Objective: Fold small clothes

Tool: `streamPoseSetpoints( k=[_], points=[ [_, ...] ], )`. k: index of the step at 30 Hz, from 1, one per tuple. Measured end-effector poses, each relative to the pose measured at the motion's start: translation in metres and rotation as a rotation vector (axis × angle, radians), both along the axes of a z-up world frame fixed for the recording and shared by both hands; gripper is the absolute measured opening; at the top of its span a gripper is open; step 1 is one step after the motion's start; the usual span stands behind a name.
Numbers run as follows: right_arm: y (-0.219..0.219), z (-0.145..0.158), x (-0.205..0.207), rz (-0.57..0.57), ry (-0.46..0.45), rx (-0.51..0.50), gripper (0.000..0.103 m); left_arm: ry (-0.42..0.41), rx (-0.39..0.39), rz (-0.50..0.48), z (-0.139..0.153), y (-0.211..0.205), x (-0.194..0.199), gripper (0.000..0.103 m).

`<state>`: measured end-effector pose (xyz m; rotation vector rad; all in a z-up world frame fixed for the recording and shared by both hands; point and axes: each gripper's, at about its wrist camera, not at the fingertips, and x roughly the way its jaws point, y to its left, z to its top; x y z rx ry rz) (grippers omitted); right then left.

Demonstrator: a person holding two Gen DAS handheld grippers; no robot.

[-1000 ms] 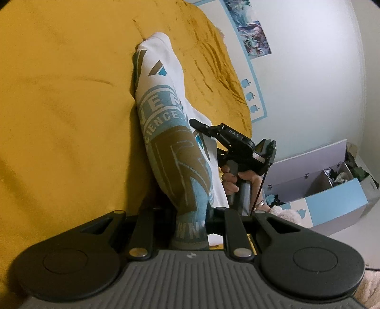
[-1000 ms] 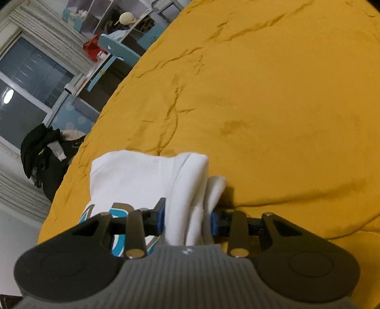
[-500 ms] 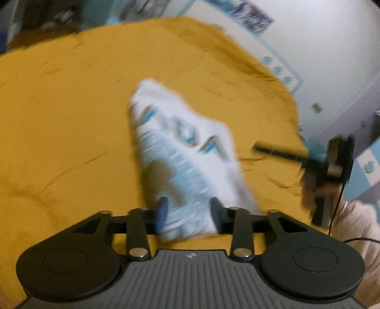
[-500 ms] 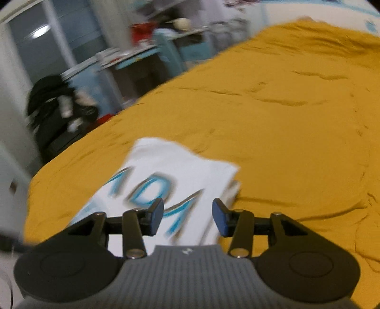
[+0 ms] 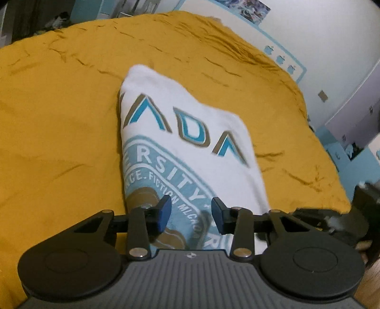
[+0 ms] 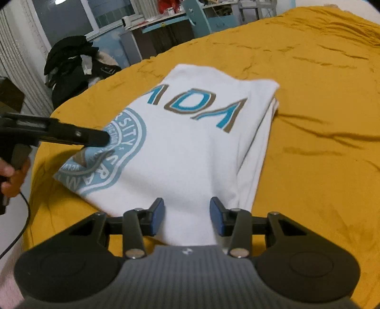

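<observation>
Both the left tongs (image 5: 191, 211) and right tongs (image 6: 187, 212) stand half open, gripping nothing, their jaws just having closed a little above the folded white shirt (image 6: 190, 142) lying near the bed's (image 6: 320, 166) near edge, so a careless pass could snag and undo the loose right-hand layers.

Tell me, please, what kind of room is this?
Most likely a bedroom. A folded white T-shirt lies on a bed covered with a mustard-yellow bedspread; a desk stands by the window, and dark clothes are piled beside it.
</observation>
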<state>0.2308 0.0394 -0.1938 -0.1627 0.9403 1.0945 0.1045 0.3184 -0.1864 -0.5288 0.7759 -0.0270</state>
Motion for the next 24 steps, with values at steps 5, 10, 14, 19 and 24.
streamPoseSetpoints(
  k=[5, 10, 14, 19, 24],
  points=[
    [0.003, 0.028, 0.026, -0.050, 0.057, 0.123, 0.041, -0.024, -0.021, -0.015, 0.019, 0.008, 0.004, 0.046],
    [0.031, 0.044, 0.087, -0.150, -0.062, 0.236, 0.062, -0.087, 0.000, -0.038, 0.044, -0.001, 0.022, 0.063],
    [0.055, 0.019, 0.140, -0.252, 0.040, 0.313, 0.061, -0.105, 0.058, -0.080, 0.050, 0.005, 0.060, 0.063],
    [0.083, -0.013, 0.170, -0.294, 0.070, 0.247, 0.060, -0.047, 0.079, -0.080, 0.042, 0.047, 0.135, 0.063],
    [0.093, -0.041, 0.178, -0.316, 0.091, 0.213, 0.059, 0.091, 0.059, -0.016, 0.002, 0.083, 0.185, 0.062]
  ],
)
